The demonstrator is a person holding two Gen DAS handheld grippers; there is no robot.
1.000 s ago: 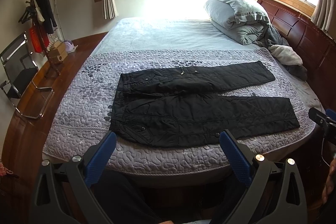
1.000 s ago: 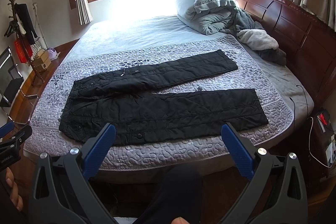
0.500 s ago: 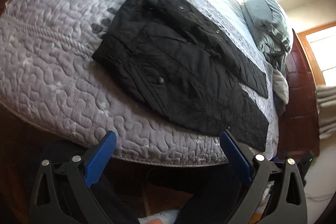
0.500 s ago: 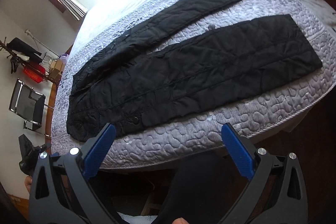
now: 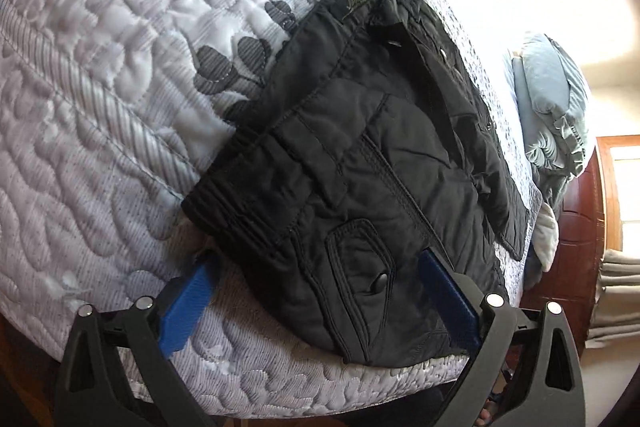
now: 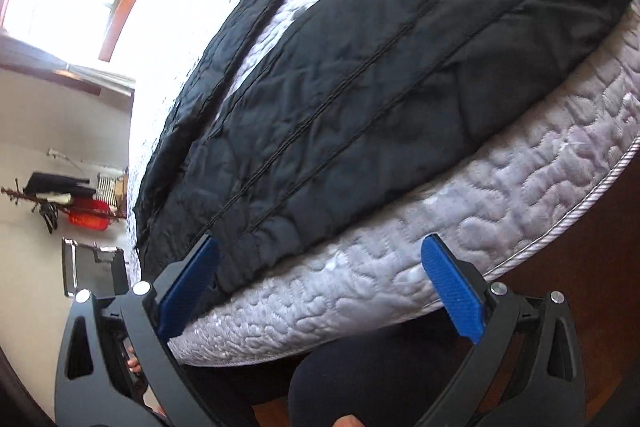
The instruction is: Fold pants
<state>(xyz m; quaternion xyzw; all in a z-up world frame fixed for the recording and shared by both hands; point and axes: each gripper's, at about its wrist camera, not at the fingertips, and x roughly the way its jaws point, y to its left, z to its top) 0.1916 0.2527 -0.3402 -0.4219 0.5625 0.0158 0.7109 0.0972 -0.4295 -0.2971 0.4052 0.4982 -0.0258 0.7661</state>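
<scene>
On the quilted bed cover (image 5: 100, 75), near the front edge of the bed: black pants (image 5: 360, 167), spread flat, both legs laid out, not yet folded.

Left view:
- Waist end dead ahead of left claw (image 5: 320, 291). Jaws wide apart, holding nothing.
- Near waist corner and buttoned pocket flap (image 5: 360, 259) lying between the two blue pads (image 5: 188, 299); whether either pad touches cloth, cannot tell.
- Waistband running away and up from the claw; legs trailing off to the right toward the pillows (image 5: 556, 107).

Right view:
- Near leg (image 6: 400, 87) of pants ahead and above right claw (image 6: 320, 275). Jaws wide apart, empty.
- Left pad overlapping the leg's near edge around mid-length; right pad over bare quilt only.
- Cuff end up and well off to the right; far leg beyond, strip of quilt between the two.
- Coat rack (image 6: 60, 203) in the background, far left.

Key relation, as judged: long axis of pants running left to right along the bed edge, crosswise to both claws. Left claw nearer the waist, right claw nearer the leg, with the cuff still a reach off to its right. Near long edge the closest cloth to both, so a lengthwise fold of near leg over far leg looks the likely first move. Padded, slippery-looking fabric; slipping from a shallow pinch a risk.
</scene>
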